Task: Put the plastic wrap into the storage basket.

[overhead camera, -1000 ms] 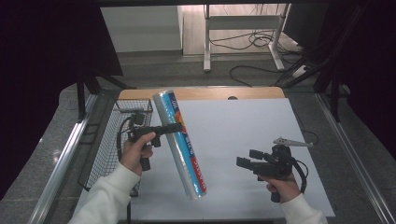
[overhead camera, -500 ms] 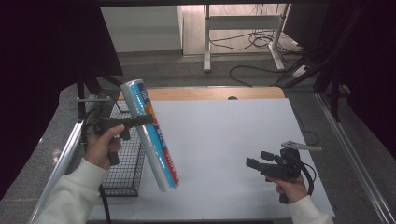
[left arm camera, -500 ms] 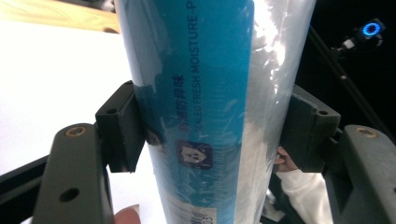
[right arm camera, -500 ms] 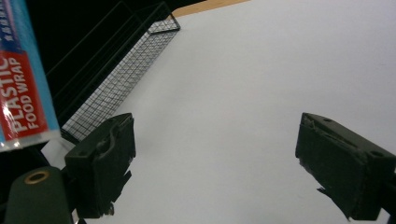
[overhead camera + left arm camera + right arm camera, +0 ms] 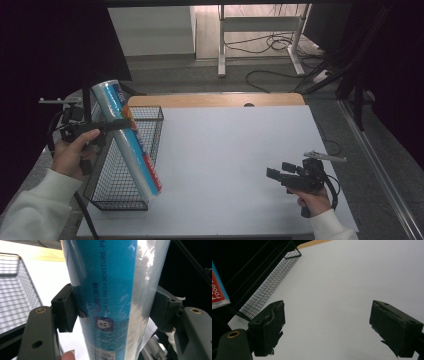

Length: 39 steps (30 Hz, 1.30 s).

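The left tool is clamped on a long roll of food wrap, its two black jaws pressing the roll's sides a little above mid-length; in the left gripper view the roll stands between the jaw pads, blue printed label facing the camera and clear film glinting along one edge. In the high view the roll is tilted, its top end leaning toward the far left and its lower end down inside a black wire basket that sits at the left edge of the white counter. The left hand grips the tool's handle just outside the basket. The right tool is held low over the counter's near right part, well apart from the basket, with its jaws spread wide and nothing between them; the right gripper view shows the basket farther off and a corner of the roll's label at the left edge.
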Motion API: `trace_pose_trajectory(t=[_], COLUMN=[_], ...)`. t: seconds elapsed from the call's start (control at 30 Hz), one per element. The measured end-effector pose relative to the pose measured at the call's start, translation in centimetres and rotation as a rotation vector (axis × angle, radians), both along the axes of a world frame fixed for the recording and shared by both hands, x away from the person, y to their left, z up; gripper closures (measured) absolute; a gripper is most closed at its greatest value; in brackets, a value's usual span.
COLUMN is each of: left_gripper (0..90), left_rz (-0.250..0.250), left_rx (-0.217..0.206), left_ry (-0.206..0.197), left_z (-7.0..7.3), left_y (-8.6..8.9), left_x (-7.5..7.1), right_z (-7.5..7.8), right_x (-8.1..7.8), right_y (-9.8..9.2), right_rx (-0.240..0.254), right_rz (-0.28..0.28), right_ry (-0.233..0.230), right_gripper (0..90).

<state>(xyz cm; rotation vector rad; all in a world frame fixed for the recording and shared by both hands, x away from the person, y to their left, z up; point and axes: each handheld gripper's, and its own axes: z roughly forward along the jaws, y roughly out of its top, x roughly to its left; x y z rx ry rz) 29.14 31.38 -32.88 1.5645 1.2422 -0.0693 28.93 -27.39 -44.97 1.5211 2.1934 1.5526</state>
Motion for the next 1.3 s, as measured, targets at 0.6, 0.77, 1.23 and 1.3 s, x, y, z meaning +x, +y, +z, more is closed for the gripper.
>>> trace_pose_trajectory(t=[0.6, 0.77, 1.23, 1.3], left_gripper=[32.4, 32.4, 32.4, 32.4], left_rz=[0.063, 0.063, 0.043, 0.035], left_rx=[0.239, 0.264, 0.379, 0.394], left_ry=[0.045, 0.068, 0.12, 0.14], left_z=[0.8, 0.0, -1.7, -2.2], left_y=[3.0, 3.0, 2.3, 2.1], left_x=[0.1, 0.7, 2.0, 2.3], right_z=[-0.3, -0.4, -0.5, -0.5], right_x=[0.1, 0.1, 0.1, 0.1], right_y=[0.2, 0.2, 0.1, 0.1], right_rx=[-0.001, 0.0, 0.0, 0.002], right_rz=[-0.002, -0.001, -0.001, -0.002], right_ry=[0.017, 0.019, 0.025, 0.025], right_gripper=[13.5, 13.8, 14.1, 14.3])
